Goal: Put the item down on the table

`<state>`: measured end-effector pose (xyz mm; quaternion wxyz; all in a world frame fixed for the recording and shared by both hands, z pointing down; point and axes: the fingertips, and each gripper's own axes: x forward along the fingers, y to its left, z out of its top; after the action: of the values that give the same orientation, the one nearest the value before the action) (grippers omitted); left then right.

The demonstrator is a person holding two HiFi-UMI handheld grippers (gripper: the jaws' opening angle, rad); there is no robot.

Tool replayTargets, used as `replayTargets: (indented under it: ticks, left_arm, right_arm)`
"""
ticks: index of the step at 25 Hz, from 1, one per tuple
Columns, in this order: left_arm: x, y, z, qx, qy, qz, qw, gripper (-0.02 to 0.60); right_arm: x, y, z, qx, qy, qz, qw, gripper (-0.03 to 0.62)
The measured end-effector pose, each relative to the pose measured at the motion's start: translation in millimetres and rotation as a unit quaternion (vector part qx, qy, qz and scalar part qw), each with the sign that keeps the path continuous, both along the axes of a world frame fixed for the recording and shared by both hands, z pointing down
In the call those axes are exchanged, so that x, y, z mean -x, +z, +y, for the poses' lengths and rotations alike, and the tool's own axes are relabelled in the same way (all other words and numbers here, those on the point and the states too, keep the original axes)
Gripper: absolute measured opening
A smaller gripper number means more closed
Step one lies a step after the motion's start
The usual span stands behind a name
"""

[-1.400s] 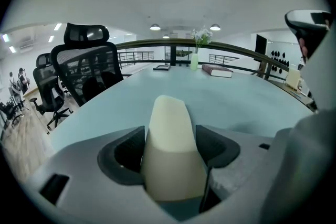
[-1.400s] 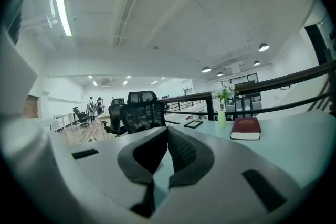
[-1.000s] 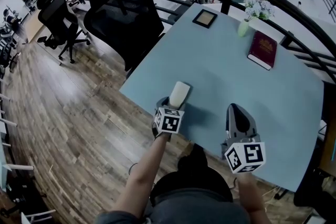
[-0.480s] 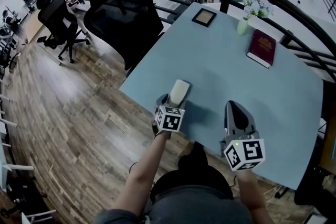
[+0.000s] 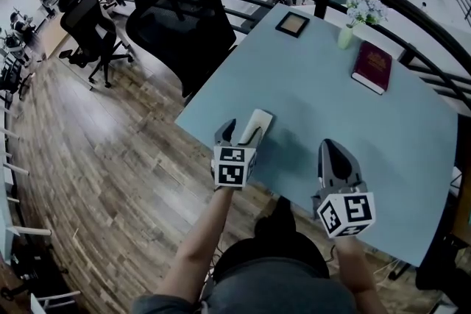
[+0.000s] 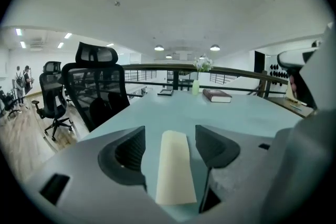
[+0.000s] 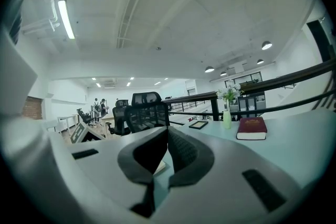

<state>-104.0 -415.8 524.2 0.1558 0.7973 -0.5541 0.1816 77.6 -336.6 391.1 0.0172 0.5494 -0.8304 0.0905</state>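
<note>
The item, a flat cream block point(image 5: 255, 124), lies on the pale blue table point(image 5: 331, 95) near its front left edge. My left gripper point(image 5: 240, 130) is open around it, and a gap shows on each side of the block point(image 6: 175, 165) between the jaws of that gripper point(image 6: 170, 140). To the right, my right gripper point(image 5: 335, 152) is shut over the table's front edge with nothing in it. In the right gripper view its pads meet at the tips of the gripper point(image 7: 167, 136).
At the table's far side are a dark red book point(image 5: 372, 68), a small vase of flowers point(image 5: 346, 33) and a framed picture point(image 5: 293, 24). A black office chair point(image 5: 180, 18) stands left of the table, and a dark railing point(image 5: 412, 18) curves behind it.
My left gripper's jaws have opened and let go of the cream block, which now lies flat on the table. The right gripper has hardly moved.
</note>
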Motion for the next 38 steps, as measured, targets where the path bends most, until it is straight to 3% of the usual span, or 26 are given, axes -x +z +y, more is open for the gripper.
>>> replayTargets:
  ticks: [3, 10, 17, 25, 38]
  left_arm:
    - [10.9, -28.0, 3.8, -0.033, -0.009, 0.016, 0.9993, 0.289]
    - [39.0, -87.5, 23.5, -0.107, -0.039, 0.045, 0.9925, 0.181]
    - [63.9, -117.9, 45.9, -0.147, -0.068, 0.061, 0.9849, 0.120]
    - [79.8, -132.1, 65.2, -0.171, -0.083, 0.065, 0.9796, 0.031]
    - [95.1, -149.4, 81.4, -0.187, -0.092, 0.085, 0.9744, 0.014]
  right_arm:
    - [1.1, -3.0, 0.0, -0.003, -0.001, -0.002, 1.000, 0.003]
    - [4.9, -8.8, -0.4, -0.012, -0.004, -0.003, 1.000, 0.003]
    - [14.7, -13.7, 4.1, -0.019, -0.015, 0.000, 1.000, 0.003]
    - [24.4, -17.5, 10.6, -0.026, -0.024, 0.006, 0.999, 0.003]
    - [32.2, -18.8, 17.9, -0.027, -0.022, 0.008, 0.999, 0.003]
